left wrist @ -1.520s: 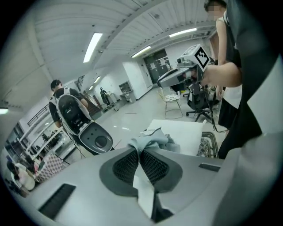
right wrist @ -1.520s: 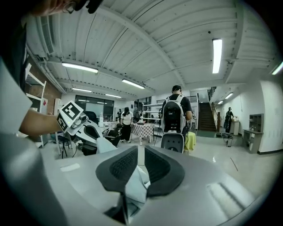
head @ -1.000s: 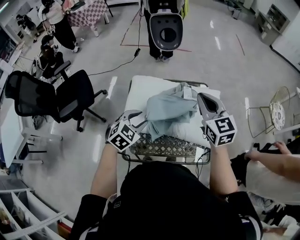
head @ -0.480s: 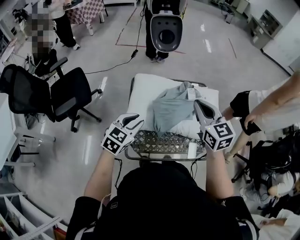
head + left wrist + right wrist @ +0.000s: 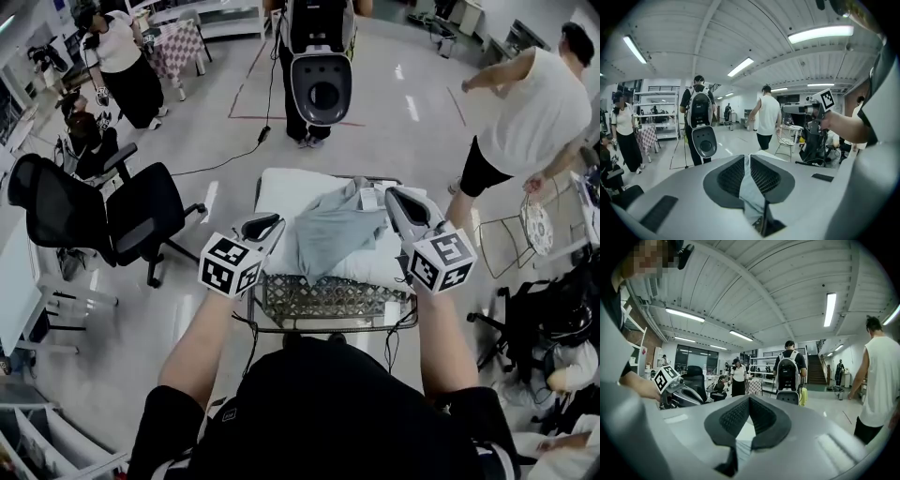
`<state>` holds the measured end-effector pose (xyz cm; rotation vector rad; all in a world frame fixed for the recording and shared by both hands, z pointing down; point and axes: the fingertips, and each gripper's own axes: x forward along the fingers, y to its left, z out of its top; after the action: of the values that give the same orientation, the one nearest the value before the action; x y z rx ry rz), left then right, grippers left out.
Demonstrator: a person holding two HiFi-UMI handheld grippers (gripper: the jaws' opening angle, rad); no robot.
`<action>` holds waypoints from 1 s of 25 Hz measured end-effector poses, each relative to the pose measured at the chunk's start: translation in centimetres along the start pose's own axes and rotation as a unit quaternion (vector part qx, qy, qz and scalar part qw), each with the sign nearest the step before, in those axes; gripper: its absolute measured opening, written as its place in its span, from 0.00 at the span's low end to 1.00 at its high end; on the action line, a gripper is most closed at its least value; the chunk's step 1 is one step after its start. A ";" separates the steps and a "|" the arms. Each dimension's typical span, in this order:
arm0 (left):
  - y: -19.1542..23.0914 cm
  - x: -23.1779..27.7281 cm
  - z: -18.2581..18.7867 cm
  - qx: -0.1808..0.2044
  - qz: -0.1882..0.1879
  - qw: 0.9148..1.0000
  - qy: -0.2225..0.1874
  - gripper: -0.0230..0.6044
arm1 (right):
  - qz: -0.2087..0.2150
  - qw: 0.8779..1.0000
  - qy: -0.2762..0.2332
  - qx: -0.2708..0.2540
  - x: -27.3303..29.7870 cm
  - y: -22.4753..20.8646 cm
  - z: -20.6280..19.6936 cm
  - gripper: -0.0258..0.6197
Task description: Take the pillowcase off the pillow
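Pinching a fold of the pale blue-grey fabric pillowcase [image 5: 333, 230], the left hand-held gripper [image 5: 265, 223] has just been closing its jaws; the right hand-held gripper [image 5: 394, 195] is clamped tight on the opposite edge. The cloth lies crumpled at frame centre on the white pillow [image 5: 281, 187], atop a wire-mesh cart [image 5: 328, 298].

You hold 2 grippers: the left gripper [image 5: 265, 223] and the right gripper [image 5: 394, 194]. Before you is 1 wire-mesh table [image 5: 328, 298] with 1 white pillow [image 5: 281, 192] and 1 pale blue pillowcase [image 5: 328, 234]. On your left you have 2 black office chairs [image 5: 56, 211] [image 5: 145, 216], on your right 1 wire chair [image 5: 539, 225]. You have 3 standing people [image 5: 122, 56] [image 5: 319, 47] [image 5: 539, 112] ahead.
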<state>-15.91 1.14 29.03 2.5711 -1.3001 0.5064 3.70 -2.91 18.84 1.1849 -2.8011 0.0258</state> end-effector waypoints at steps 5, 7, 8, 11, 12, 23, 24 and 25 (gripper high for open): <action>-0.4 0.8 5.6 0.000 0.017 0.999 -0.046 0.11 | -0.006 1.000 -0.025 0.016 -1.1 -1.8 2.0 0.05; -0.3 0.7 8.4 -0.006 0.029 0.997 -0.076 0.11 | -0.014 0.998 -0.052 0.026 -1.7 -2.2 3.6 0.05; -0.4 0.4 9.5 -0.007 0.034 0.995 -0.090 0.11 | -0.011 0.997 -0.065 0.029 -1.9 -2.0 4.3 0.05; -0.5 -0.7 11.2 -0.002 0.053 0.992 -0.112 0.11 | 0.012 0.995 -0.096 0.012 -2.3 -0.9 6.1 0.05; -0.3 -1.1 11.3 -0.002 0.061 0.992 -0.115 0.11 | 0.014 0.995 -0.104 0.003 -2.5 -0.7 6.5 0.05; -1.2 -1.7 5.3 -0.032 0.094 0.989 -0.108 0.10 | -0.027 0.996 -0.072 0.045 -5.9 -2.8 0.3 0.05; -1.0 -1.5 4.5 -0.041 0.095 0.989 -0.102 0.10 | -0.029 0.996 -0.069 0.049 -6.0 -3.1 -0.1 0.05; -0.8 -1.3 3.9 -0.048 0.097 0.989 -0.097 0.09 | -0.030 0.996 -0.067 0.051 -6.0 -3.3 -0.3 0.05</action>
<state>-15.17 1.23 24.93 2.4798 -1.6080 0.2228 10.24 -0.88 18.47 1.3410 -2.9090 0.0874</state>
